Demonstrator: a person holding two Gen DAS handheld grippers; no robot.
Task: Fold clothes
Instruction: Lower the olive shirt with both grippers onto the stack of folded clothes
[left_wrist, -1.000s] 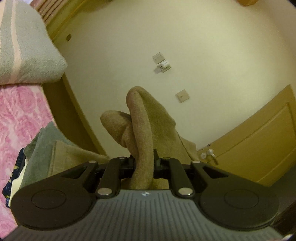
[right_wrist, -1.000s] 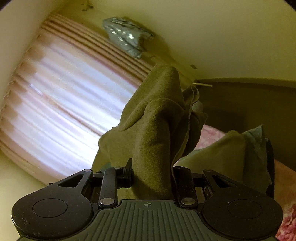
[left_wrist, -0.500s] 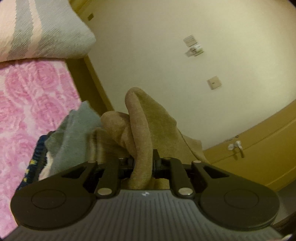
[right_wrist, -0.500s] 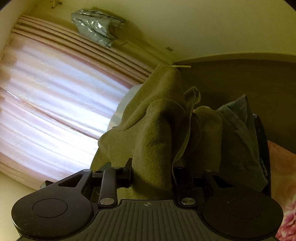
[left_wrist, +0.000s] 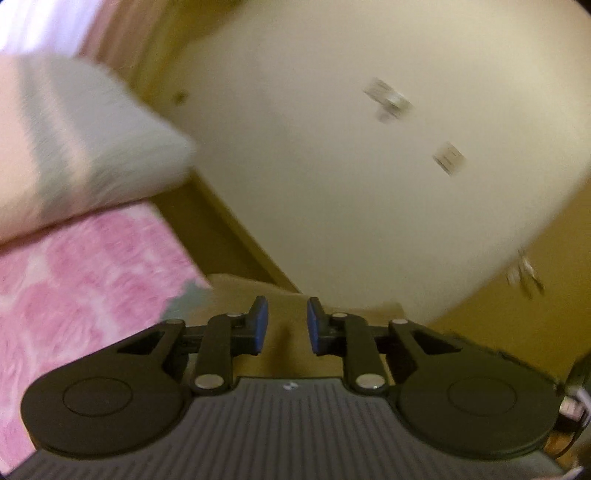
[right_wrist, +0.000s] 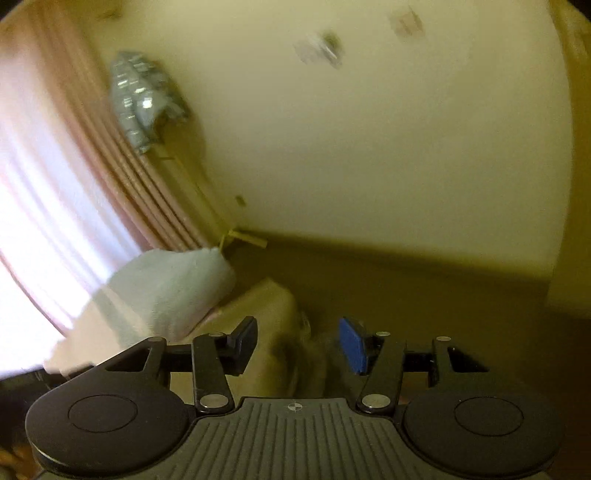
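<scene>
Left gripper (left_wrist: 283, 325) jaws just opening, clear of tan cloth (left_wrist: 284, 354) below; right gripper (right_wrist: 297, 345) jaws also widening (blurred), nothing clamped.

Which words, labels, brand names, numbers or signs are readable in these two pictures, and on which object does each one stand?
No readable text in either view.
Wall plates: blurred by motion; any marking cannot be read.
Small round crosshair mark on the left tool's housing: a symbol, no letters.
The same mark on the right tool's housing: no letters.
Silver packet by the curtain: no legible print.
</scene>
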